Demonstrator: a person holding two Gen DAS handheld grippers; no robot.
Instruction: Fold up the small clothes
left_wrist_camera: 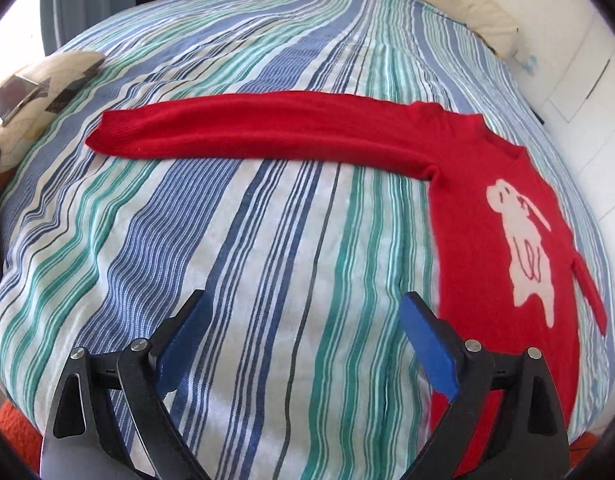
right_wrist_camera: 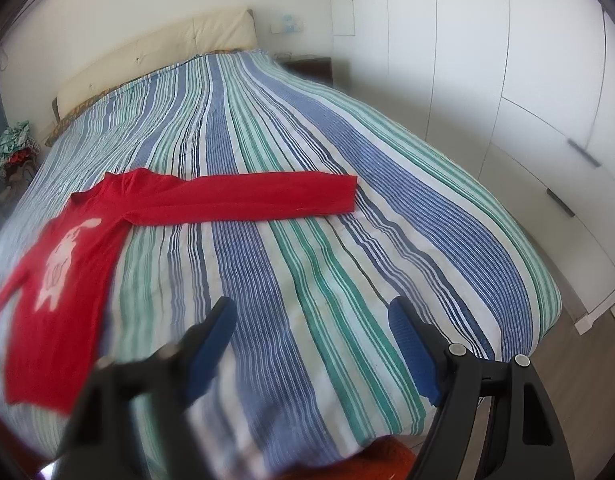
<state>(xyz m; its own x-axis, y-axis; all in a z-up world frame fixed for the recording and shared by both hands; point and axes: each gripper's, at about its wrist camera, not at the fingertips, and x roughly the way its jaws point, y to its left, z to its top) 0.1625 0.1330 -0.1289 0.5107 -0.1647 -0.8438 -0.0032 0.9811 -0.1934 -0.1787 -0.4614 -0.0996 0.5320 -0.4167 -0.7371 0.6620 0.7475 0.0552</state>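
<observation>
A small red sweater with a white animal figure lies flat on the striped bedspread. One long sleeve stretches out to the left in the left wrist view. In the right wrist view the sweater lies at the left, its other sleeve stretched right. My left gripper is open and empty, near the sweater's left side. My right gripper is open and empty over bare bedspread, right of the sweater's body.
A cream headboard stands at the far end of the bed. White wardrobe doors line the right side. A patterned cushion with a dark flat device lies at the bed's left edge. Something orange shows below the near edge.
</observation>
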